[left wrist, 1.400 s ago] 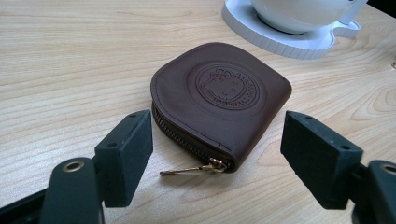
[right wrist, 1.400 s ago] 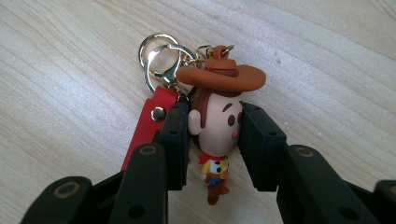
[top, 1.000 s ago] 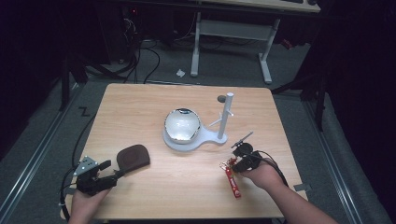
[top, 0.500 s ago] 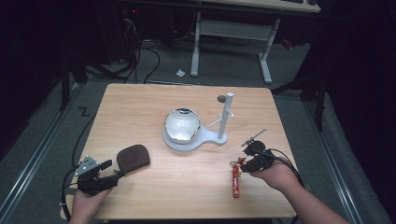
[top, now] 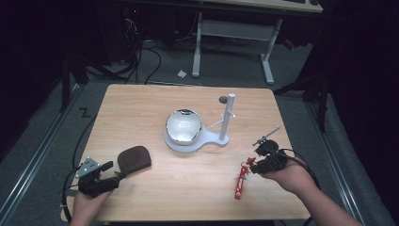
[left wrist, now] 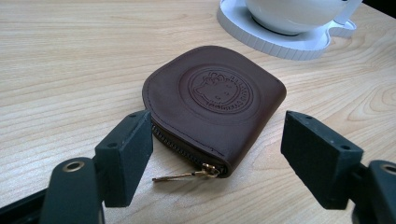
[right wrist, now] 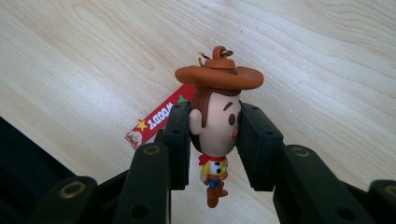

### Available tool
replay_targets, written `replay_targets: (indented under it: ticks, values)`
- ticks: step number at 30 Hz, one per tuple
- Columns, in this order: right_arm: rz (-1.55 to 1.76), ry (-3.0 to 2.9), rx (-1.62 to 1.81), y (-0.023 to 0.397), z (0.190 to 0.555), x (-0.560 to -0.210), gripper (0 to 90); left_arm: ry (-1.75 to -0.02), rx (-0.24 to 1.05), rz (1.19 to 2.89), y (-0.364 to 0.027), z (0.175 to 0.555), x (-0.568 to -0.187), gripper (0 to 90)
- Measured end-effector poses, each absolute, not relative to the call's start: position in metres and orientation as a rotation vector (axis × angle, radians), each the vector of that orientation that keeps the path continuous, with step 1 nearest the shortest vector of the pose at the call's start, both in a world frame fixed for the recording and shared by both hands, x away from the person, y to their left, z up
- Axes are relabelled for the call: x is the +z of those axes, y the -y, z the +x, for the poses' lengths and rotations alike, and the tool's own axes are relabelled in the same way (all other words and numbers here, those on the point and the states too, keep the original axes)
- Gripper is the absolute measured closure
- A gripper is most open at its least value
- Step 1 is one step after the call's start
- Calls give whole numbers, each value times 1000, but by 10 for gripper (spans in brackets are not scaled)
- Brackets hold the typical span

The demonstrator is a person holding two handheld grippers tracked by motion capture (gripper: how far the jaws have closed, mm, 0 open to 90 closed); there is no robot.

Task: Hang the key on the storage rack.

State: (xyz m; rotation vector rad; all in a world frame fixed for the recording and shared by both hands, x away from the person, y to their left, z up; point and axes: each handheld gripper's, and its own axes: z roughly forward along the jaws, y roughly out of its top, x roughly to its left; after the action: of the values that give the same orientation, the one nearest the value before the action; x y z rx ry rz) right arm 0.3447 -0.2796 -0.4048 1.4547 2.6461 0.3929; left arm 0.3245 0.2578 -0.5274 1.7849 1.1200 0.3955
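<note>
High view: light wooden table [top: 155, 101] bearing a white plastic stand [top: 221, 140] with an upright post, and a glossy white bowl-shaped object [top: 183, 126] seated on its round base.

Right gripper [top: 254, 165]: near the table's right edge, jaws clamped on the head of a small cowboy figurine keychain with brown hat [top: 248, 162]. A red printed tag strap [top: 240, 182] hangs from it, its lower end on or just above the wood. Compared with a second ago, this gripper sits farther right and higher, and the strap has shifted with it.

Right gripper view: both black jaws press the cowboy figurine keychain's [right wrist: 215, 122] cheeks; hat and metal ring above the jaws, body dangling below, red tag behind.

Left gripper [top: 115, 176]: at the near left corner, unchanged in place, jaws apart and holding nothing.

Left gripper view: dark brown leather zip pouch with embossed round emblem [left wrist: 215, 102] lies flat on the table between and just beyond the open jaws, brass zip pull toward the camera; no pad contact.
</note>
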Motion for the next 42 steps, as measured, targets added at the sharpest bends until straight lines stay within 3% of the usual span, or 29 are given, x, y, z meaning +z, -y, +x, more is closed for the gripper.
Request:
replay_targets:
  ticks: [21, 42]
  values:
    - [1442, -2618, 397, 291, 341, -365, 668, -1120, 393, 1780, -258, 324, -527, 255]
    - [1357, -2601, 418, 272, 360, -323, 668, -1122, 392, 1774, -260, 324, -527, 254]
